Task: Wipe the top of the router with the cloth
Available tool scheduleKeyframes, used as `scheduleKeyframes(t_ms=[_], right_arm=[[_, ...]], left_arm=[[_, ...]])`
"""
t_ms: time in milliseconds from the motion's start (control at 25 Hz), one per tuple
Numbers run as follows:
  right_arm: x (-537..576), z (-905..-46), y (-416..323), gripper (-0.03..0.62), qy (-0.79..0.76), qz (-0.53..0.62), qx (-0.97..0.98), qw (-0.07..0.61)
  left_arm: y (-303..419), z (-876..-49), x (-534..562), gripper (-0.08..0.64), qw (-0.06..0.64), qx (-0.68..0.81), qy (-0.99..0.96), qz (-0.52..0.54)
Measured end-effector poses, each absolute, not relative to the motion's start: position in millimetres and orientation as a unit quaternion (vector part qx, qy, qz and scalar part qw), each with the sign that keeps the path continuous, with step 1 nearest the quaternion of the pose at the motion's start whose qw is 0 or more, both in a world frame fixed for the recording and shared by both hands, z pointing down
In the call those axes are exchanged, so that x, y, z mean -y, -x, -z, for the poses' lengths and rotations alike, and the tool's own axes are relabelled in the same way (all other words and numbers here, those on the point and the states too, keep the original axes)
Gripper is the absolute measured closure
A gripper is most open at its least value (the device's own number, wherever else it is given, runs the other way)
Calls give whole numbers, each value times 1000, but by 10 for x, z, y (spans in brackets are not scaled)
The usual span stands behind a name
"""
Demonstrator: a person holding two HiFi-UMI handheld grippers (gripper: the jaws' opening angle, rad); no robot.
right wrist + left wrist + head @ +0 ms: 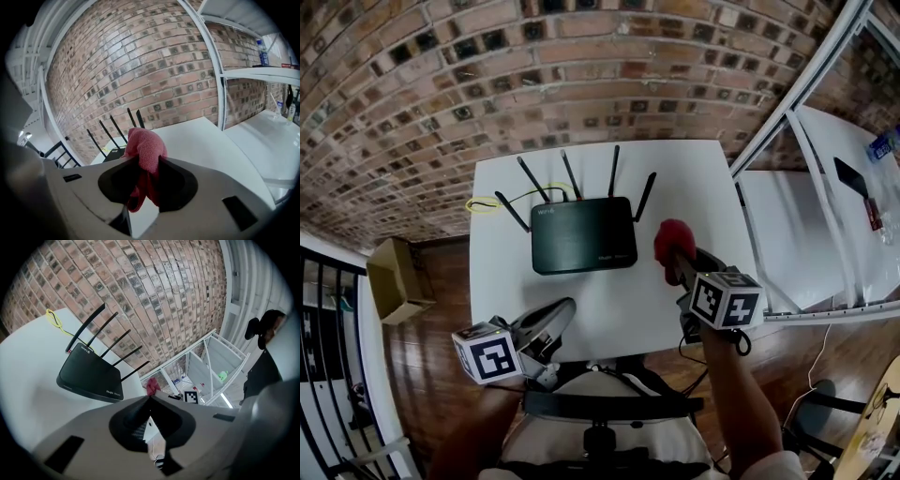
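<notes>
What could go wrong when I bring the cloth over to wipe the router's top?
1. The antennas stand along the back edge of the router; a long sweep of the cloth could snag them.
2. The left gripper is shut, empty and off the router, so it may slide under the wipe.
3. The cloth is bunched in the right gripper; hard jaw tips might scrape the top.

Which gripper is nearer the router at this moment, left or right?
Right. The right gripper, shut on the red cloth, sits just beside the right edge of the router. The left gripper, shut and empty, is in front of the router, somewhat farther off.
</notes>
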State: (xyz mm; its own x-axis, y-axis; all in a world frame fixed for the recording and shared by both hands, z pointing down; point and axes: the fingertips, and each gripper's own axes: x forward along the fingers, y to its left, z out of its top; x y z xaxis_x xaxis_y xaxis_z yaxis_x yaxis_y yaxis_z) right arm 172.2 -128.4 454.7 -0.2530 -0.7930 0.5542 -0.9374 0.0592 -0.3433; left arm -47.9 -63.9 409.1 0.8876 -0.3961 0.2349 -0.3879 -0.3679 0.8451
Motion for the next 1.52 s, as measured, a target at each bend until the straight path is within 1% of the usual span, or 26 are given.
scheduleKeyframes(t_ms=[240,680,960,1200,1520], right_arm=[[1162,-4223,-1728,456,-587,-333,736,48],[867,-3795,-1615,456,-569,-305,764,-2],[748,-3958,-1136,456,-532,-316,786,9],[712,-4276,-380,456,-482,-339,807,38],[928,-4803,637,454,-448,-357,815,88]], left_arm=[[477,-3997,601,532,507,237,-829,14],[553,-3799,554,532,496,240,-833,43],[699,-3804,546,532,491,250,-834,47],[1050,-3858,535,532,492,269,-827,47],[1649,-3944,566,532,490,290,-821,34]])
